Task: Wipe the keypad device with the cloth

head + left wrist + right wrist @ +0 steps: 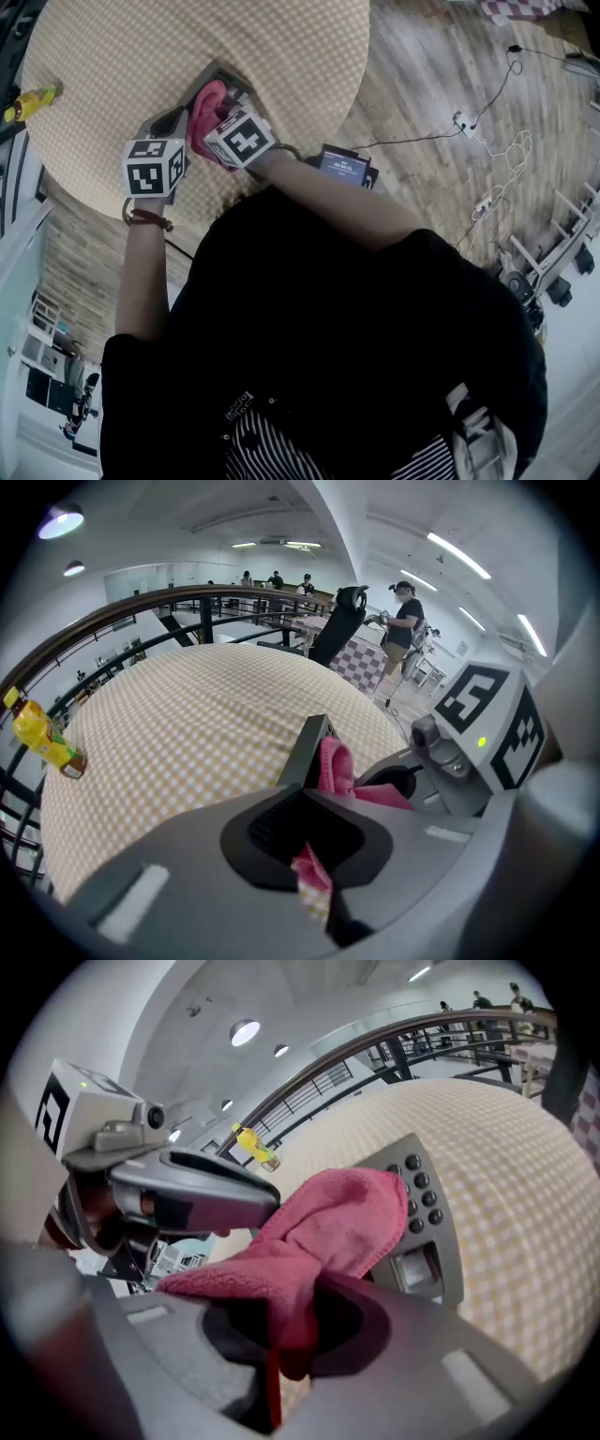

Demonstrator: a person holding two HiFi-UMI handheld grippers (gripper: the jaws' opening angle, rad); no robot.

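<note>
A grey keypad device point(427, 1218) lies on the round checked table point(122, 56). A pink cloth point(328, 1218) is draped over its left part, covering some of the keys. My right gripper point(291, 1335) is shut on the near end of that cloth. The left gripper point(305, 808) is shut on the device's dark edge point(312, 747), with the cloth point(336, 766) showing just behind it. In the head view both marker cubes sit side by side over the device point(202, 86) and the cloth point(208, 114). Most of the device is hidden there.
A yellow bottle point(33, 101) lies at the table's left edge. On the wooden floor to the right are a black box with a lit screen point(345, 167) and cables with a power strip point(464, 122). A black chair point(337, 621) and people point(403, 621) stand beyond the table.
</note>
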